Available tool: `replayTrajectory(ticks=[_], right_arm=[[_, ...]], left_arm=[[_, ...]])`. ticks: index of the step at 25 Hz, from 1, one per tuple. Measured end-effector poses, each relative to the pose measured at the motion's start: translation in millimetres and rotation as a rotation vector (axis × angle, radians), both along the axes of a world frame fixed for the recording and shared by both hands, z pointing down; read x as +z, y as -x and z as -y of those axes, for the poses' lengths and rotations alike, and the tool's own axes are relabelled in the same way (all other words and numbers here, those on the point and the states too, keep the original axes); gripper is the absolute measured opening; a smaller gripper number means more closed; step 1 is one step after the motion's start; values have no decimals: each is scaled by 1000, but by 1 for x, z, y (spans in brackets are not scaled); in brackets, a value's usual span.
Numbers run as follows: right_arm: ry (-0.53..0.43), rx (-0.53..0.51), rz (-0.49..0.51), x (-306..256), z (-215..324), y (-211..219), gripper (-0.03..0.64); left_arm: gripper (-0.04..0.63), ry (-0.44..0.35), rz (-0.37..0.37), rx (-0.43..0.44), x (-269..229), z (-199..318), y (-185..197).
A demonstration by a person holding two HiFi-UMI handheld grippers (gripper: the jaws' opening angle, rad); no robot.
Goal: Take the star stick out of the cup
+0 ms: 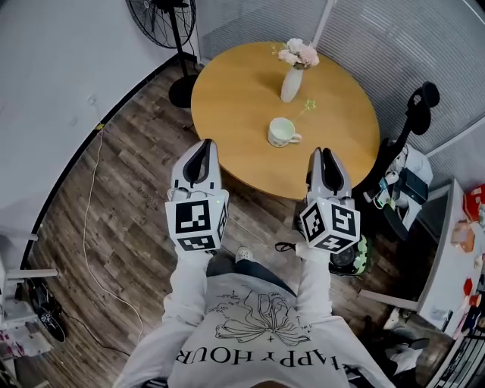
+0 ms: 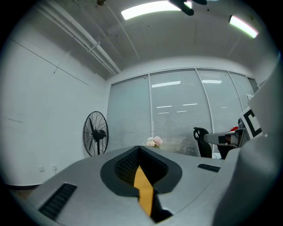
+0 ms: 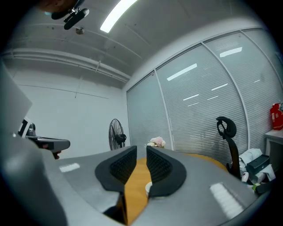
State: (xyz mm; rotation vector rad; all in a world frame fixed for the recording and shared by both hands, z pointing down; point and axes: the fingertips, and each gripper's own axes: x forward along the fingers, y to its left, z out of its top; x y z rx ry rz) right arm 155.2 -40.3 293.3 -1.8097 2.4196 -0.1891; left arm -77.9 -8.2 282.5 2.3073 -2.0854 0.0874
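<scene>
Right now my right gripper (image 3: 141, 151) has its jaws a narrow way apart with nothing gripped. Through the gap, in the right gripper view, I see only orange tabletop and a bit of the white cup's (image 1: 282, 132) rim further off. My left gripper (image 2: 139, 148) has its black tips brought together, also holding nothing, and only a sliver of tabletop shows lower down between the jaws. In the head view both grippers are held out level and side by side in front of me. Each carries its marker cube, and the tips come up to the near edge of the round wooden table (image 1: 227, 98).

The cup stands on the table ahead of the two grippers, nearer the right one, with its handle to the right. Neither gripper touches it. The star stick (image 1: 308, 104) looks small and pale green. As far as I can tell it lies flat on the wood, clear of the cup and just beside the white vase (image 1: 291, 83). The vase holds pink flowers (image 1: 298, 53) and stands beyond the cup.

A black standing fan (image 1: 163, 19) is past the table on the left, on the dark plank floor (image 1: 114, 212). A black office chair (image 1: 415, 114) stands at the right by the blinds.
</scene>
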Motion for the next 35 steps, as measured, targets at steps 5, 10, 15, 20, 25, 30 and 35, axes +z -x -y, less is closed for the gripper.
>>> replayTrajectory(ticks=[5,10,15,20,25,30,35], right_arm=[[17,3,21,8,25,-11,78],[36,-5,37,17,42,-12,78],[52,-14,36,24,59,-11,93],[57,-1,25,31,83,-13,94],[71,26,27,40,119,-13,95],[97,55,35,51,158,-15,95],[124,79,29,61,191,-14,96]], left_arm=[[6,24,7,-11,8,20,-5],[6,47,10,-35,16,35,-1],[6,37,6,-38,14,55,1],[6,38,6,-13,20,88,-3],[6,56,6,11,32,130,-1],[6,56,7,58,33,176,-2],[6,87,9,87,45,217,-2]])
